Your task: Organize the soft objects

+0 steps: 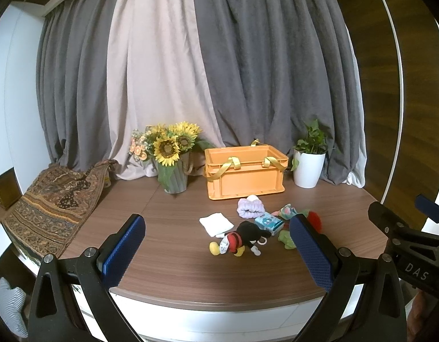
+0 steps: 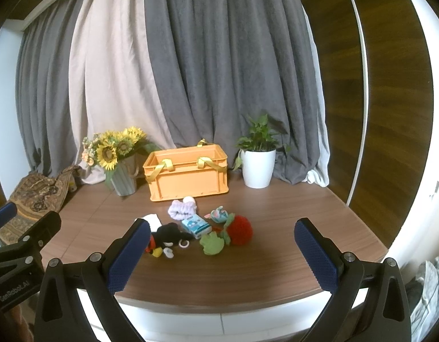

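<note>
Orange crate (image 1: 245, 172) sits behind soft toys on desk (image 1: 173, 245). Left claw (image 1: 216, 252) spread wide, empty. Right claw (image 2: 222, 256) likewise

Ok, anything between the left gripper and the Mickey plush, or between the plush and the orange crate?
Nothing blocks the open left gripper from the Mickey plush. Toward the orange crate, a purple headband lies on the table just before it.

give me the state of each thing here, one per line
left gripper: open, empty
right gripper: open, empty
orange crate: upright, open top, contents unseen
mouse plush: lying on table
white cloth: folded
white plant pot: upright
sunflower vase: upright
</note>
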